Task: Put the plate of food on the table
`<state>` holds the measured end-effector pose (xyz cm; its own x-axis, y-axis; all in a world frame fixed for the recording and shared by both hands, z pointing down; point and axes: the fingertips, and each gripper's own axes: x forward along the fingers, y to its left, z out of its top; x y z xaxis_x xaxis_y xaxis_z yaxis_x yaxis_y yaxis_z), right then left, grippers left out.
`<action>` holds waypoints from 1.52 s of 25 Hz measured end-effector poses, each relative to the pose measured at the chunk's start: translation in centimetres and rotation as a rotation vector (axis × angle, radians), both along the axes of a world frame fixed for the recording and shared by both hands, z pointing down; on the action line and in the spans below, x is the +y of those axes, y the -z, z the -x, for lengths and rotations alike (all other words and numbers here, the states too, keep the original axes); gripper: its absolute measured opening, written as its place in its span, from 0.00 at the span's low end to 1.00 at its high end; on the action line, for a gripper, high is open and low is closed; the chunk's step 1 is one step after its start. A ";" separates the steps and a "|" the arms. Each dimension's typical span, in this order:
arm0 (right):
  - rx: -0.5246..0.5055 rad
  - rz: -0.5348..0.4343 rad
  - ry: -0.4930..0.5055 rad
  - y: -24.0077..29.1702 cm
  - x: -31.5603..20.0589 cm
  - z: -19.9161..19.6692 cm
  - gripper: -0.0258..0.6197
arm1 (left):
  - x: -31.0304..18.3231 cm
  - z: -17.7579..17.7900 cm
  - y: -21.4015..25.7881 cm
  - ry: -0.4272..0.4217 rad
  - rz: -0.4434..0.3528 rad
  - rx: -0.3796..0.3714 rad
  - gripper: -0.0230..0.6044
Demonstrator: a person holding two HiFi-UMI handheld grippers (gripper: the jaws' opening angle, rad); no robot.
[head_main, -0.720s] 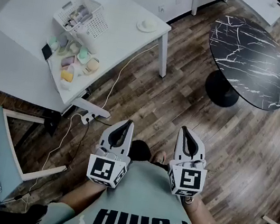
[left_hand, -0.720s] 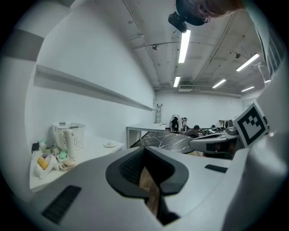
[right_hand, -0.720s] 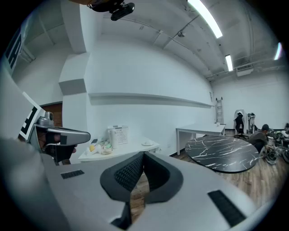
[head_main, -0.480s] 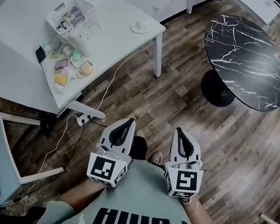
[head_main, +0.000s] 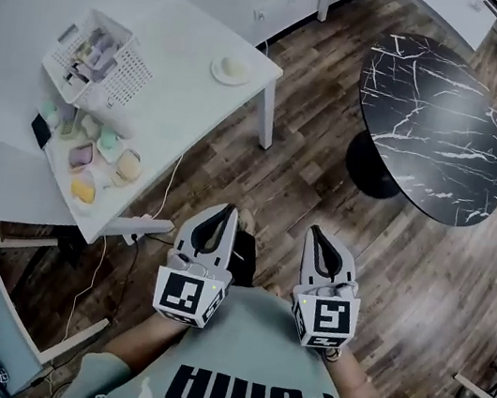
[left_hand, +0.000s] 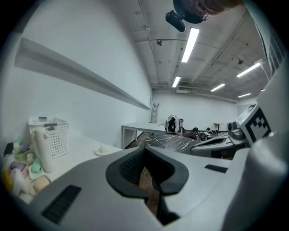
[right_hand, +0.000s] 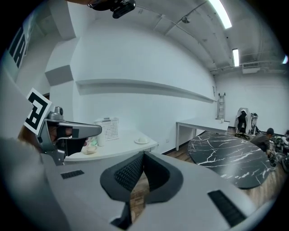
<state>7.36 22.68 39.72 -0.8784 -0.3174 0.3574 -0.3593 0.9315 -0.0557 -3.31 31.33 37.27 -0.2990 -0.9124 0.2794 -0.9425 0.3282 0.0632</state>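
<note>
A small white plate of pale food [head_main: 231,69] sits near the right corner of the white table [head_main: 179,105]. It also shows in the left gripper view as the plate [left_hand: 103,150] and in the right gripper view as the plate [right_hand: 142,140]. My left gripper [head_main: 224,211] and right gripper [head_main: 319,234] are held side by side close to the person's chest, over the wooden floor. Both are shut with nothing between the jaws and stand well short of the plate. From its own camera the left gripper [left_hand: 145,155] points toward the tables, as does the right gripper [right_hand: 143,161].
A white basket [head_main: 93,56] and several pastel toy foods [head_main: 92,166] lie on the white table's left part. A round black marble table [head_main: 433,121] stands to the right. A cable and power strip [head_main: 144,223] lie on the floor by the white table.
The white table with the plate has slid left and down in the head view, and the marble table has shifted slightly. Both grippers stay shut in front of the chest.
</note>
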 end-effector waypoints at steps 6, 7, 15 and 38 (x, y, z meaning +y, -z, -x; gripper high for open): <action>0.029 0.011 -0.054 0.3 -5.3 8.1 0.05 | -5.9 9.1 0.0 -0.050 0.010 0.019 0.05; 0.031 0.012 -0.062 0.4 -6.0 9.4 0.05 | -6.7 10.5 0.0 -0.055 0.010 0.022 0.05; 0.041 -0.003 -0.064 1.7 -10.6 18.9 0.05 | -9.9 20.3 0.0 -0.028 -0.012 0.065 0.05; 0.207 0.159 0.376 -8.1 -22.4 40.6 0.05 | -16.7 35.6 -11.3 0.310 0.177 0.425 0.17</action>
<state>-33.24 0.28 47.80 -0.8268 0.0830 0.5564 -0.0163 0.9851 -0.1712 -38.91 14.63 48.56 -0.3736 -0.7277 0.5752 -0.7038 0.6263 0.3353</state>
